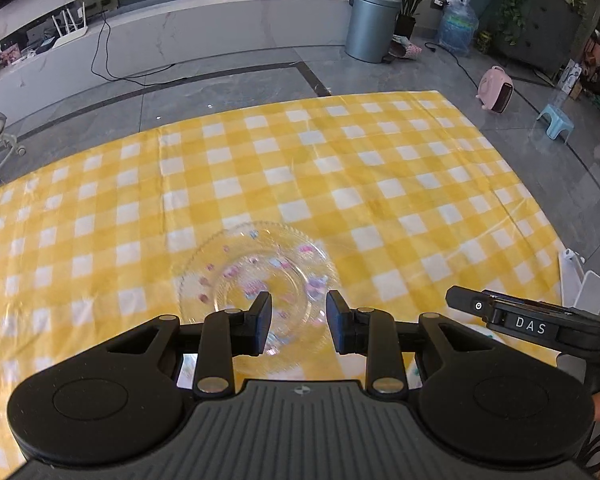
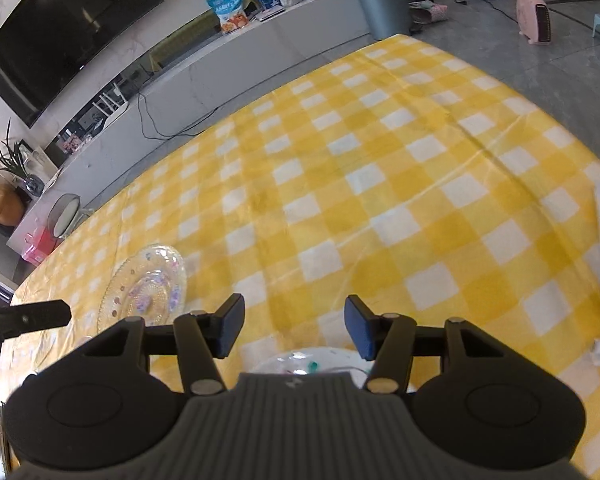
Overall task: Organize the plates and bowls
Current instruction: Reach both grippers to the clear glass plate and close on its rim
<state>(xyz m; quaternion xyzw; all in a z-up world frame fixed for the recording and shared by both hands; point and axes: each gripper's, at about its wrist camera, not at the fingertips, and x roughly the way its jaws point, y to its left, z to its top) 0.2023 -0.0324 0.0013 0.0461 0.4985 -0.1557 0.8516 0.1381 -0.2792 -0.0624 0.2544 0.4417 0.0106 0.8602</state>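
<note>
Tablecloth (image 1: 380,184), one, yellow and white check, covering the whole table top.

Grippers, two, black, two-fingered. Left gripper (image 1: 299,322): jaws parted by a moderate gap, nothing between them, poised above the near rim of the glass plate. Right gripper (image 2: 295,328): jaws spread wide, nothing held, poised over the cloth with a white dish just beneath and behind its fingers.

Rack (image 1: 584,284), one, white, at the right edge of the table; only part shows.

Glass plate (image 1: 256,276), one, clear with a beaded rim and pink and blue flower print, lying flat on the cloth toward the near left of the table; seen also in the right wrist view (image 2: 144,286).

White dish (image 2: 312,362), one, mostly hidden under the right gripper body; plate or bowl cannot be told.
</note>
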